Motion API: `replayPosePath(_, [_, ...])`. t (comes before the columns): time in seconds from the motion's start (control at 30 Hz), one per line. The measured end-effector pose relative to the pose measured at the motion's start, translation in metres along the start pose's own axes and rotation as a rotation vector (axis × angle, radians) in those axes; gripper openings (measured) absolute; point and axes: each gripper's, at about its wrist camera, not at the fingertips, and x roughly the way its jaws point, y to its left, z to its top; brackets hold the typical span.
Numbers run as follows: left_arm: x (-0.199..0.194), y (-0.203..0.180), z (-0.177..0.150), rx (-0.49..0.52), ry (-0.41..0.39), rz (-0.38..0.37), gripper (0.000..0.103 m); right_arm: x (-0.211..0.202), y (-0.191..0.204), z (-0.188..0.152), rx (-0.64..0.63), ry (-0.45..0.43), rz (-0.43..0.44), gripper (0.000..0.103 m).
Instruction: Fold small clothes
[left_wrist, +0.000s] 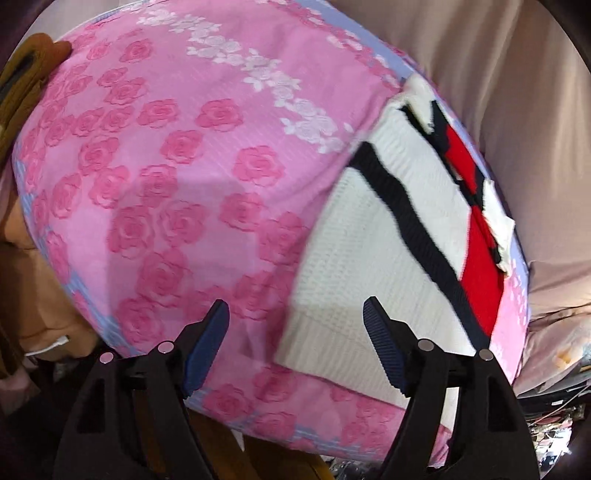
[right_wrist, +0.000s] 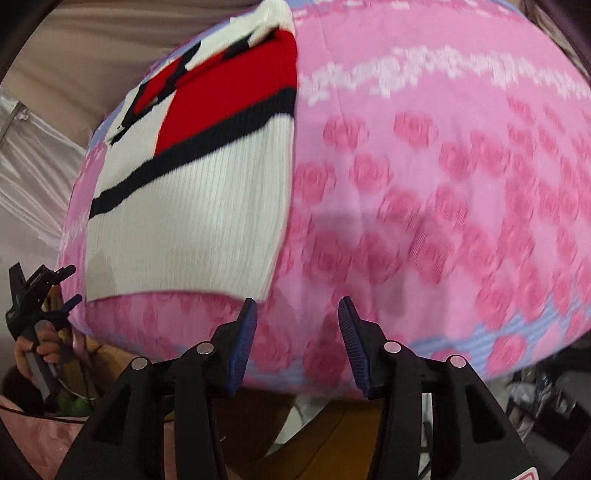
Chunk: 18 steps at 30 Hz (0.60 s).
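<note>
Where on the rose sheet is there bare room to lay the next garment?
The wide pink rose sheet beside the folded white knit top is bare, up to the white-flower band. Brown clothes crowd its far corner.

Both grippers look alike: the left gripper (left_wrist: 295, 317) and right gripper (right_wrist: 297, 314) have black plastic arms with triangular cut-outs, round silver pivot pins, and ribbed blue pads (left_wrist: 382, 347) at twelve o'clock.
</note>
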Motion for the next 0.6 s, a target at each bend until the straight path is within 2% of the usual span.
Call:
replayPosePath(0.1, [-0.01, -0.025, 0.001, 0.059, -0.074, -0.006, 0.073, 0.004, 0.008, 0.002, 0.025, -0.029, 0.0, 0.046])
replayPosePath(0.17, [-0.012, -0.051, 0.011, 0.121, -0.12, -0.043, 0.073, -0.003, 0.018, 0.016, 0.016, -0.1, -0.017, 0.046])
replayPosePath(0.23, [-0.005, -0.082, 0.035, 0.135, -0.139, -0.087, 0.073, -0.008, 0.026, 0.033, -0.011, -0.153, 0.002, 0.046])
replayPosePath(0.27, [0.002, -0.096, 0.05, 0.127, -0.148, -0.123, 0.073, -0.01, 0.032, 0.048, -0.024, -0.175, 0.014, 0.046])
replayPosePath(0.33, [0.018, -0.117, 0.082, 0.086, -0.155, -0.144, 0.073, -0.012, 0.046, 0.097, -0.04, -0.227, 0.058, 0.046])
replayPosePath(0.43, [0.052, -0.146, 0.128, 0.004, -0.162, -0.181, 0.073, -0.01, 0.073, 0.171, -0.082, -0.296, 0.075, 0.048])
replayPosePath(0.53, [0.088, -0.163, 0.168, -0.003, -0.172, -0.133, 0.07, 0.0, 0.123, 0.237, -0.182, -0.342, 0.057, 0.048])
replayPosePath(0.6, [0.104, -0.162, 0.185, 0.002, -0.174, -0.092, 0.064, 0.014, 0.167, 0.27, -0.268, -0.35, 0.099, 0.05])
